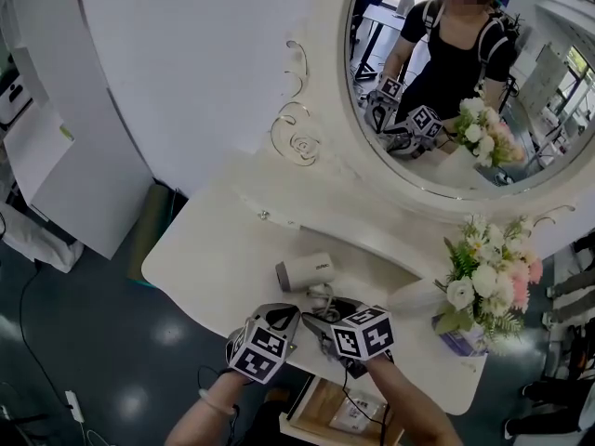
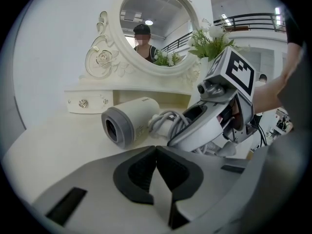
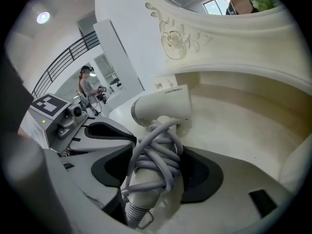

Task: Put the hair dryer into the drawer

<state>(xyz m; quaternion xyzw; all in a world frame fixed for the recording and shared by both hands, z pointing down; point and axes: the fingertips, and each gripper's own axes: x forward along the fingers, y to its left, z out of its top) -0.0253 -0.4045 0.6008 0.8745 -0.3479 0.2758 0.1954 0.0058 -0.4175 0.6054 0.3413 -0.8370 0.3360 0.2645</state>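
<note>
**Free room only left of the hair dryer (image 1: 305, 273)**

Left of the hair dryer I have bare counter (image 1: 209, 249) to pass over. Behind it, the raised shelf (image 1: 307, 219) and the mirror frame (image 1: 316, 142) wall me off. Right of it stands the bunch of flowers (image 1: 483, 282). On its near side my left hand-held gripper (image 2: 156, 149) and right hand-held gripper (image 3: 158, 150) crowd together, the right one's jaws round its handle.

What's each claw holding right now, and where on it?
Right claw grips the hair dryer by its cord-wrapped handle; left claw is shut, empty.
</note>
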